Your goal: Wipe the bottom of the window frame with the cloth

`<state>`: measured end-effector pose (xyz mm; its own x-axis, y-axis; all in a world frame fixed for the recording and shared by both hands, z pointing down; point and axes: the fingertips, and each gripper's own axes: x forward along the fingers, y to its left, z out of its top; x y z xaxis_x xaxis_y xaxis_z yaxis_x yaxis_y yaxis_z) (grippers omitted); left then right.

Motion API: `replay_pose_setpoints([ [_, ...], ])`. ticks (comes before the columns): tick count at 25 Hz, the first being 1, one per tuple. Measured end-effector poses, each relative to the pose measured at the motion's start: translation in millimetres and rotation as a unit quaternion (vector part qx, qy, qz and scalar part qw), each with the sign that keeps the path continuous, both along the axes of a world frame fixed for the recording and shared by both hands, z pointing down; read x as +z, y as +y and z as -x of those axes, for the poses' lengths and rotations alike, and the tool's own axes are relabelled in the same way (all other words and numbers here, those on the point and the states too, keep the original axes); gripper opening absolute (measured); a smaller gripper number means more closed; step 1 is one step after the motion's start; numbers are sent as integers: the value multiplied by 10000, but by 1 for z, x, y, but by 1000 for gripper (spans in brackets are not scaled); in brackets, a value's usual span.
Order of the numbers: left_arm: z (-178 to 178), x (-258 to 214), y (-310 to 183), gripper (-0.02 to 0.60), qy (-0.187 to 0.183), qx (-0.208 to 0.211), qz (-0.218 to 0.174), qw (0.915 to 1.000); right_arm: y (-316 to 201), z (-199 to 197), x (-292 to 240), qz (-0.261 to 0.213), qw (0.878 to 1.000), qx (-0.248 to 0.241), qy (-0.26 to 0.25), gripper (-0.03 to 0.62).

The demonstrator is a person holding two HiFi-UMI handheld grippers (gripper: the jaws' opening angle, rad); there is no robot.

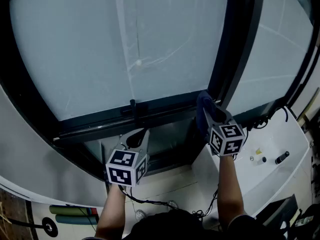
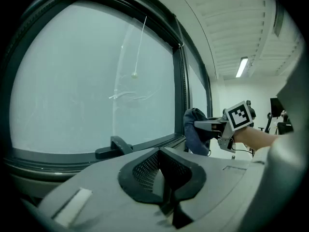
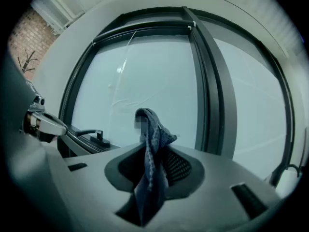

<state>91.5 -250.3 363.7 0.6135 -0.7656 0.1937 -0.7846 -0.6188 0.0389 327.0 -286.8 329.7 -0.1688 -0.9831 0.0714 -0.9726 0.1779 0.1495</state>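
Head view takes in a wide pale frosted window pane (image 1: 125,44), crossed by faint streaks, set in a dark metal window frame (image 1: 100,121) whose bottom rail runs from lower left up to a thick upright post (image 1: 235,44). To the right, below a second pane, lies a white ledge (image 1: 295,149) with a few small items on it that are too small to name.

The right tool (image 1: 212,115) is held up at the right end of the bottom rail, close to where the rail meets the post. Its jaws are clamped on a dark blue knitted cloth (image 3: 150,134), which bunches out in front of them. From the head view the cloth (image 1: 204,104) sits at or just above the rail; actual contact cannot be confirmed.

The left tool (image 1: 136,138) hangs lower, under the middle of the rail, its jaws together with nothing between them. Just above it is a small black window handle (image 1: 133,107) on the rail.

No wiped band or change in the rail's surface is visible, so the wipe looks to be at one end of its run. Most of the rail, stretching left past the handle, appears not yet covered.
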Motion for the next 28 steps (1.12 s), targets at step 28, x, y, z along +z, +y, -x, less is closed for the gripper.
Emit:
replay_pose_setpoints([
  [28,-52,44,-28,8,-249,276,540,9978,-154,-83,67,642,9777,1501,1322,104],
])
